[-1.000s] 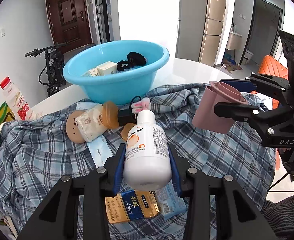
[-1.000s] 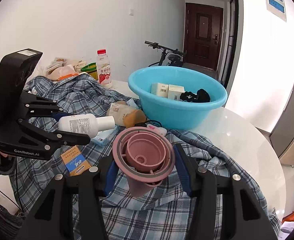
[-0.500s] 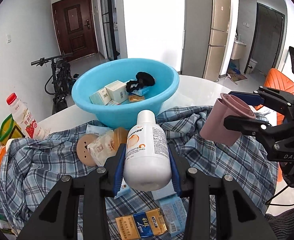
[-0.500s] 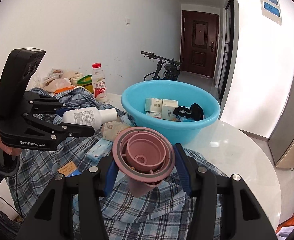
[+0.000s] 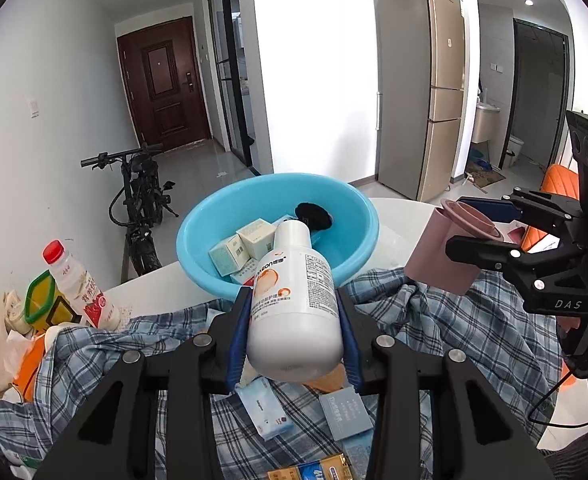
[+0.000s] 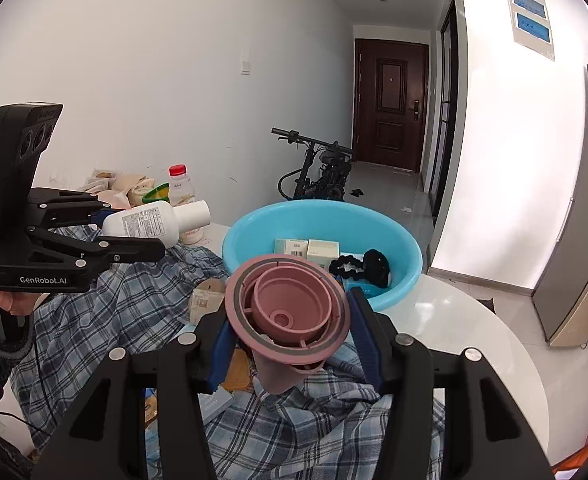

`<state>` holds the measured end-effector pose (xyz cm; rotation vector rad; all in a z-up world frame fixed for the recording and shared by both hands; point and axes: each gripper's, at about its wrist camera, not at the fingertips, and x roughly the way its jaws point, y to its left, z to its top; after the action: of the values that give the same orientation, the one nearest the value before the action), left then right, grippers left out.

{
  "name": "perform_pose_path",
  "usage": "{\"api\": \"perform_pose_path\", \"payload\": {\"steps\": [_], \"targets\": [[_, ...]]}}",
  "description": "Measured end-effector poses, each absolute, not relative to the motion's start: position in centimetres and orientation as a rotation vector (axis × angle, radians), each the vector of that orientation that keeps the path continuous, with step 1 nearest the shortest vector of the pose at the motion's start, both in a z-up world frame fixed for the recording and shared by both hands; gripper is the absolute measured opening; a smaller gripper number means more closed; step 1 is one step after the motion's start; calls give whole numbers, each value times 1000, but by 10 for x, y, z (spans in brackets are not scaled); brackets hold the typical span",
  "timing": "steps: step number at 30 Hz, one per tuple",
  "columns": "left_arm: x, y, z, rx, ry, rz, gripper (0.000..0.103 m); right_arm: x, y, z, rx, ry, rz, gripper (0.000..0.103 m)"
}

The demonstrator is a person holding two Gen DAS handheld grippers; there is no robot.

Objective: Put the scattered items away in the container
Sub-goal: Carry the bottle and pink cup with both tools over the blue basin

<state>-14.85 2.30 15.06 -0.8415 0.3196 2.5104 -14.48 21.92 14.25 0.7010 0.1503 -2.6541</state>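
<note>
My left gripper (image 5: 294, 316) is shut on a white bottle (image 5: 294, 304), held in the air with its cap pointing at the blue basin (image 5: 358, 216). My right gripper (image 6: 289, 320) is shut on a pink cup (image 6: 289, 312) with an inner strainer, raised above the plaid cloth (image 6: 133, 304). The basin (image 6: 398, 244) holds small boxes (image 6: 306, 250) and a black hair tie (image 6: 358, 268). The pink cup (image 5: 450, 256) and right gripper (image 5: 514, 236) show at the right of the left wrist view; the bottle (image 6: 153, 224) and left gripper (image 6: 105, 228) show at the left of the right wrist view.
Small packets (image 5: 346, 412) and a blue wipes pack (image 5: 265, 412) lie on the plaid cloth (image 5: 474, 332) below the left gripper. A red-capped drink bottle (image 5: 77, 280) and bags stand at the far left. The round white table (image 6: 474, 340) ends to the right. A bicycle (image 6: 318, 172) stands beyond.
Both grippers have risen with their loads. The view looks down on the basin from higher up, and the white bottle's cap now overlaps the basin's inside in the left wrist view.
</note>
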Motion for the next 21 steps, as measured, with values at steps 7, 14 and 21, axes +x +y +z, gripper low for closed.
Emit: {"api": "perform_pose_path", "payload": {"steps": [7,14,21], "targets": [[-170,32,162,-829,278,2504,42,-161,221,162,649,122,-2671,51],[-194,41,165,-848,265,2502,42,-184,222,172,638,104,-2698,51],[-214,48,169,-858,270,2496,42,-204,218,173,662,117,-2691,51]]}}
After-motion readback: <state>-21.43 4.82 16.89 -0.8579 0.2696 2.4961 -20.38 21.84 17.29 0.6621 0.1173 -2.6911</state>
